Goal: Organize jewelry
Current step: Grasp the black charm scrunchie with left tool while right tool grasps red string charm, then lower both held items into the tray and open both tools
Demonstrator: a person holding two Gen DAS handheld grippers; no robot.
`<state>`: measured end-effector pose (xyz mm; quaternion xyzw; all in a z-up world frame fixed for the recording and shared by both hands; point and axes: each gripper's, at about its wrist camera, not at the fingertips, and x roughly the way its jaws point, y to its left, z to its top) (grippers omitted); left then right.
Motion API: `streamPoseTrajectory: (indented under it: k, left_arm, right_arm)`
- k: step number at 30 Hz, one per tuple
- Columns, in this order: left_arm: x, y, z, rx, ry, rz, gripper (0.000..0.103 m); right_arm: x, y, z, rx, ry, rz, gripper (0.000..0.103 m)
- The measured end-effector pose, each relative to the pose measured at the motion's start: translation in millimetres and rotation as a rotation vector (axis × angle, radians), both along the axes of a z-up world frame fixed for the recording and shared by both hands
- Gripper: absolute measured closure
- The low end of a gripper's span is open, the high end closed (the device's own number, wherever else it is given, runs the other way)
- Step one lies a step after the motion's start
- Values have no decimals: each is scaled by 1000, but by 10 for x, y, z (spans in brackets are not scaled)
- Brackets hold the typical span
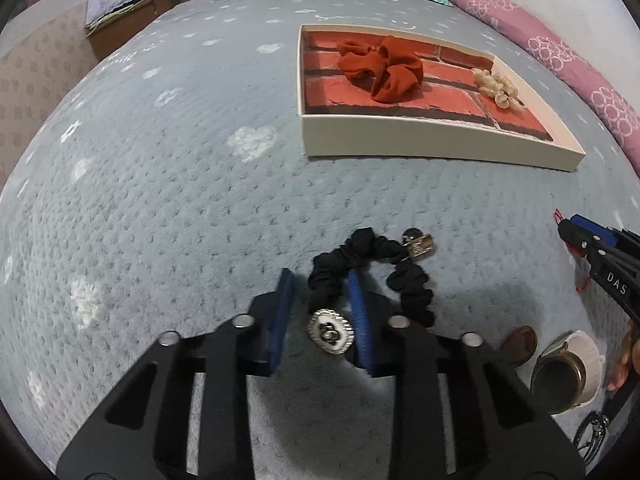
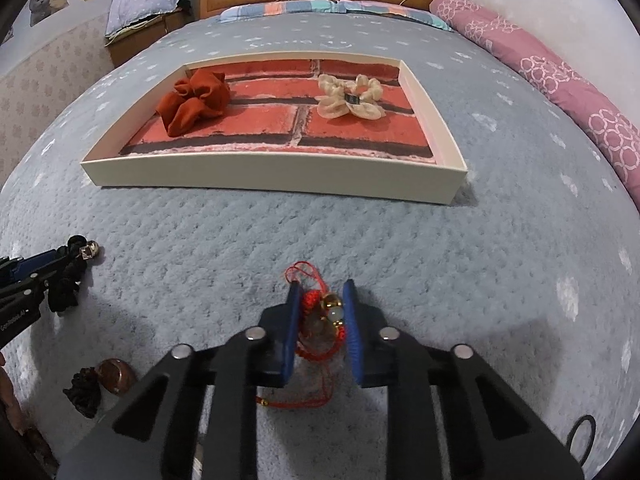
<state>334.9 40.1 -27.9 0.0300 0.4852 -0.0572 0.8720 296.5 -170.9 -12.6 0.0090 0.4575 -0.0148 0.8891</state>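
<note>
A black scrunchie with silver charms lies on the grey-blue bedspread. My left gripper is open over it; the right finger sits inside its loop, and a round silver charm lies between the fingers. My right gripper is open around a red cord bracelet with beads, not clamped. A white tray with a brick-pattern floor lies further back and holds a rust-red scrunchie and a cream scrunchie. The tray also shows in the left wrist view.
A watch with a cream strap, a brown round piece and a dark ring lie at the left view's right edge. A dark scrunchie lies at lower left in the right view. A pink bolster runs along the right.
</note>
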Motion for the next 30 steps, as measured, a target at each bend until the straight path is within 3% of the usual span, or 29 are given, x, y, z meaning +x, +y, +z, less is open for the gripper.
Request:
streamPoseTrajectory:
  k: [9,14,30]
  left_arm:
    - [20,-21,7,14,-13,-17,90]
    - [25,23,69,-28,-22,-2,94]
    - [30,-60,627,-75,-121,-20,95]
  right_arm:
    - [25,-50,29,31,9,7,92]
    - [48,-87,71,56,2,3,93]
    - [185,-238,548,99,-92,2,93]
